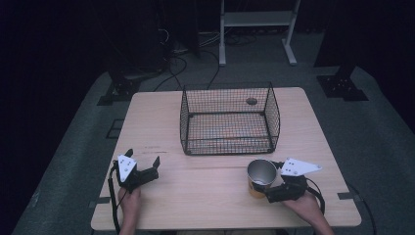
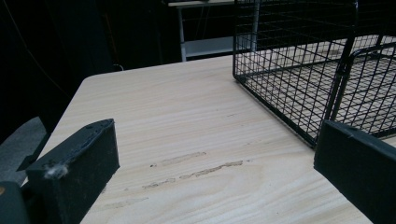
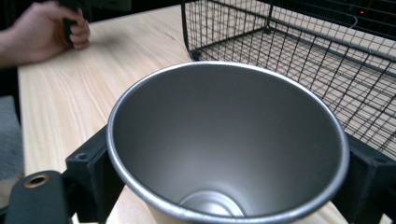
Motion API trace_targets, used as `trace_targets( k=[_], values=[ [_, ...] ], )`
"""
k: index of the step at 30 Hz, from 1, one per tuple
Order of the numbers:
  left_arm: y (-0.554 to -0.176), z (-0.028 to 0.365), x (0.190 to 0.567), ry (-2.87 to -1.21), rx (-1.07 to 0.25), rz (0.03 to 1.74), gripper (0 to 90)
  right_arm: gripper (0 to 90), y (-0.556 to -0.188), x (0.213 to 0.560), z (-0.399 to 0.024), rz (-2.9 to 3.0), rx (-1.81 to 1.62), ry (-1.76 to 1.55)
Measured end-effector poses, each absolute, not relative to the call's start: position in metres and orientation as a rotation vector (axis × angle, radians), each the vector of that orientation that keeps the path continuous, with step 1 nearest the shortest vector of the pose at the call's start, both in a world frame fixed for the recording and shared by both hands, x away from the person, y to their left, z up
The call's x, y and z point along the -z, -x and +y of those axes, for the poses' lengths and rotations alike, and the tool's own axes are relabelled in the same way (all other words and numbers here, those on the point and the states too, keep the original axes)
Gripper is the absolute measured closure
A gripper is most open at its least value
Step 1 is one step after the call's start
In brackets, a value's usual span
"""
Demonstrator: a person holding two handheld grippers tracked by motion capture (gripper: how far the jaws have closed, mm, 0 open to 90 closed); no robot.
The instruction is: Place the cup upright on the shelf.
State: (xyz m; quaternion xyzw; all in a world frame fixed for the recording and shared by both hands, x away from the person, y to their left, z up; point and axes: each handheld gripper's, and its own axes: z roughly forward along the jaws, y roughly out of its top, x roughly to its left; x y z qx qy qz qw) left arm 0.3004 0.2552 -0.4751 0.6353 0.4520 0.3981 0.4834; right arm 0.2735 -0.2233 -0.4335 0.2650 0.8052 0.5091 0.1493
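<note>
A metal cup (image 1: 261,176) with a shiny inside and a yellowish outer wall is at the front right of the table, upright and empty. My right gripper (image 1: 268,181) is shut on it, one jaw on each side of its wall. In the right gripper view the cup (image 3: 229,135) opens toward the camera between the two black jaws of the right gripper (image 3: 229,186). Whether the cup rests on the table I cannot tell. My left gripper (image 1: 143,158) sits open at the front left, low over the wood. In the left gripper view nothing lies between the jaws of the left gripper (image 2: 217,163).
An empty black wire basket (image 1: 230,120) stands at the middle of the wooden table (image 1: 205,196), its near corner (image 2: 317,70) ahead and right of my left gripper. A small dark round hole (image 1: 251,101) lies behind it. The other hand (image 3: 44,30) shows far left.
</note>
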Motion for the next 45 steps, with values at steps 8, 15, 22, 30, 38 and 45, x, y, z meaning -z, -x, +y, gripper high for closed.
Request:
trace_targets(
  k=[8,15,22,30,38,45],
  values=[
    [-0.3,0.255,0.475,-1.548,-0.969,1.102,0.0,11.3,-0.282,0.411,-0.226,2.324,-1.508,-0.754],
    [-0.3,0.255,0.475,-1.547,-0.968,1.103,0.0,11.4,-0.291,0.389,-0.225,2.338,-1.535,-0.73],
    [-0.3,0.256,0.475,-1.545,-0.966,1.104,0.0,11.4,-0.302,0.367,-0.217,2.358,-1.556,-0.689],
    [-0.3,0.256,0.475,-1.545,-0.966,1.105,0.0,11.4,-0.314,0.351,-0.204,2.405,-1.563,-0.651],
    [-0.3,0.256,0.475,-1.545,-0.965,1.104,0.0,11.3,-0.328,0.338,-0.196,2.437,-1.58,-0.633],
    [-0.301,0.256,0.475,-1.543,-0.963,1.105,0.0,11.3,-0.341,0.327,-0.191,2.442,-1.619,-0.633]
  ],
)
